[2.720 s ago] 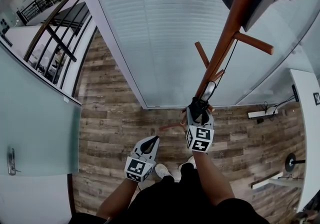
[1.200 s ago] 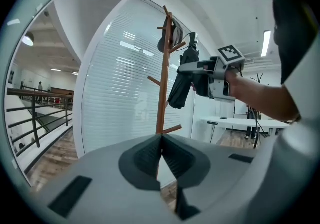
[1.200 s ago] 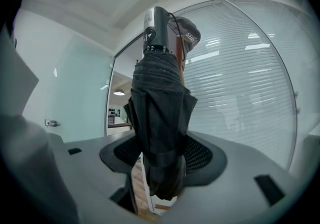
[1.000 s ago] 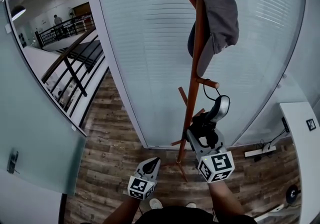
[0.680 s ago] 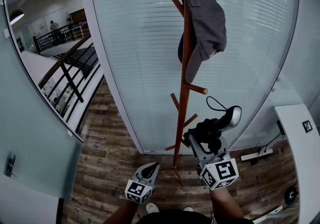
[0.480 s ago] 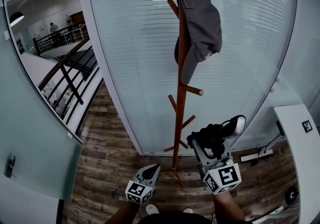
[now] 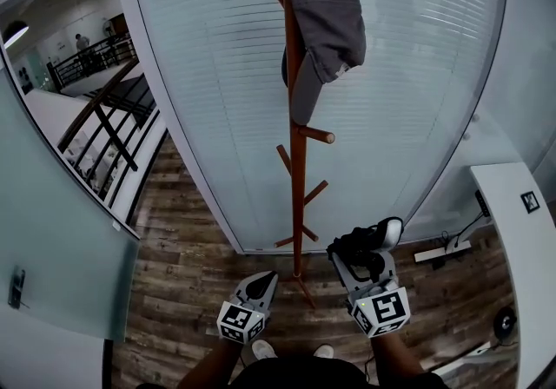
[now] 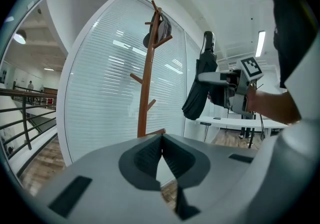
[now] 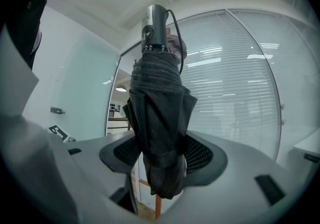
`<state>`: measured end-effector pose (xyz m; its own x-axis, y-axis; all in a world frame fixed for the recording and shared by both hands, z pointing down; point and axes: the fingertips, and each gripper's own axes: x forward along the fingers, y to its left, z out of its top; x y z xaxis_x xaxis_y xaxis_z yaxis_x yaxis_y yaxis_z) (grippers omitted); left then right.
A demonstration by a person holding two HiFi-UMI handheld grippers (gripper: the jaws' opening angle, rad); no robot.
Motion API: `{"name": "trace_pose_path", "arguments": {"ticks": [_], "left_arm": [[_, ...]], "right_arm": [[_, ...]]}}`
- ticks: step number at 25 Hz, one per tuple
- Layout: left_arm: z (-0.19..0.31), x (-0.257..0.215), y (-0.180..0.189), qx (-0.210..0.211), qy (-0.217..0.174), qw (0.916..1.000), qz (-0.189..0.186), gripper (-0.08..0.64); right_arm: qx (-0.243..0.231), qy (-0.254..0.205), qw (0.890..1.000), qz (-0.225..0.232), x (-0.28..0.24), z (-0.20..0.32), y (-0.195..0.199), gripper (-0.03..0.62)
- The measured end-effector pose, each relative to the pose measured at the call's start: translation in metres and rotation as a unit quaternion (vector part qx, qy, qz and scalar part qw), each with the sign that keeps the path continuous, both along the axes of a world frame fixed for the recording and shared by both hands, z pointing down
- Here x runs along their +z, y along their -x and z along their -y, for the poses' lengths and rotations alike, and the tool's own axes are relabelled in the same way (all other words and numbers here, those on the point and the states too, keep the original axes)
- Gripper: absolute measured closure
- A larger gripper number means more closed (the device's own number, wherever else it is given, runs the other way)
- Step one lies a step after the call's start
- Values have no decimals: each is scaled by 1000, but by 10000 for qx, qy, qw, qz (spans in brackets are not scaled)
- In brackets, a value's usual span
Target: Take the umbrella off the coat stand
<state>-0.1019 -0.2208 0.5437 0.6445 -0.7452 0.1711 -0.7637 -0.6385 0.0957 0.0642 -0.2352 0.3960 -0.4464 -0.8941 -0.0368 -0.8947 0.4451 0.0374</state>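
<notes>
The folded black umbrella (image 7: 363,245) with a silver handle (image 7: 392,230) sits between the pads of my right gripper (image 7: 358,259), which is shut on it, to the right of the wooden coat stand (image 7: 297,170) and clear of its pegs. In the right gripper view the umbrella (image 9: 159,118) stands upright in the right gripper (image 9: 161,157), handle (image 9: 153,24) on top with its strap hanging loose. A grey cap (image 7: 323,18) hangs high on the stand. My left gripper (image 7: 255,288) is low and left of the stand's foot; in its own view the left gripper (image 8: 161,139) is shut and empty.
A glass wall with white blinds (image 7: 217,75) stands right behind the stand. A white desk (image 7: 517,214) is at the right, with a power strip (image 7: 439,250) on the wooden floor. A stair railing (image 7: 95,109) and a frosted glass door (image 7: 43,231) are at the left.
The umbrella's strap has come off the stand's peg. My right gripper has carried the umbrella to the right and lower, away from the stand. The left gripper has drifted slightly.
</notes>
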Motion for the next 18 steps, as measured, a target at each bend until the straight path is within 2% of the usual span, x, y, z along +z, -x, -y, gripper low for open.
{"name": "trace_pose_path", "arguments": {"ticks": [8,15,18], "left_arm": [[-3,9,2,-136,148,9997,-120,548],[-12,10,-10,-19,177,9998,-54,548],[-15,7,-11,2,157,9999,-14,548]], "right_arm": [[83,610,9979,190,70,-18,-4,337],[-192,856,9960,183,114,-36,-2,337],[-253,1103,9936,70,127,-43,1,337]]}}
